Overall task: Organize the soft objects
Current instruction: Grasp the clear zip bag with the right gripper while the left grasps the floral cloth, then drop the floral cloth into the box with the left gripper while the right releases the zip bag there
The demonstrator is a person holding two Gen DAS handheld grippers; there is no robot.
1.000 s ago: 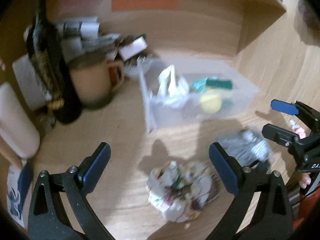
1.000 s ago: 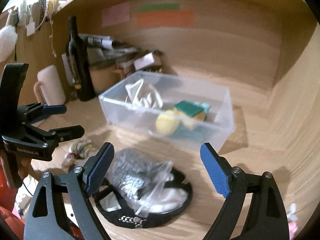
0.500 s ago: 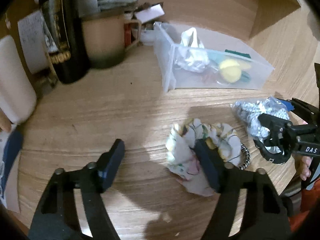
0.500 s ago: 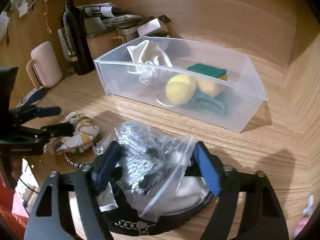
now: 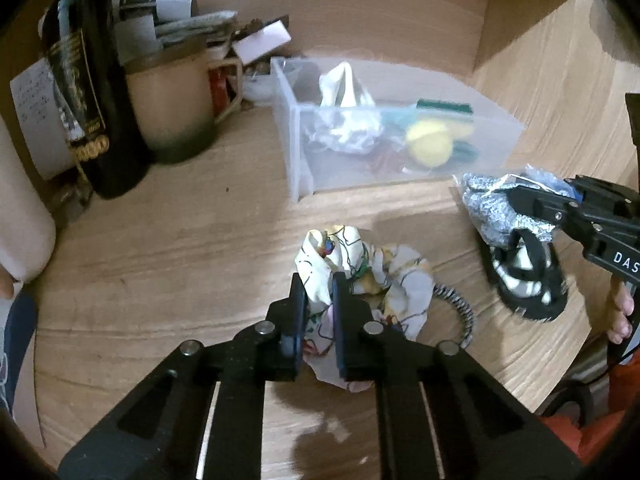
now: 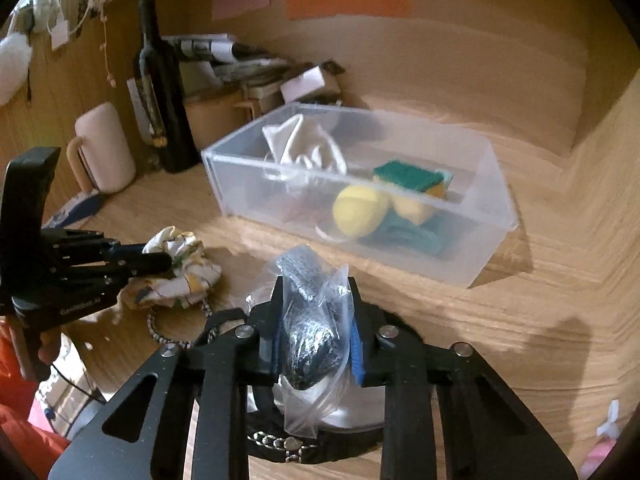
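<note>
Half a second ago both sets of fingers were spread wide around their things; now both have squeezed shut. The left gripper pinches a fold of the flowery cloth, which sits crumpled on the wooden table. The right gripper is clamped on the clear bag with something dark and sparkly inside. The bag has come up a little since then, and under it lies a black and white shoe.

A striped cord curls on the table just beside the cloth. Past both grippers stands the clear box, open on top. Inside it are a white cloth, a yellow ball and a green and yellow sponge. Nothing lies on the table between the grippers and the box.

To the left of the box are a tan mug, a dark bottle and a pale pink jug. Papers are piled behind the mug.
</note>
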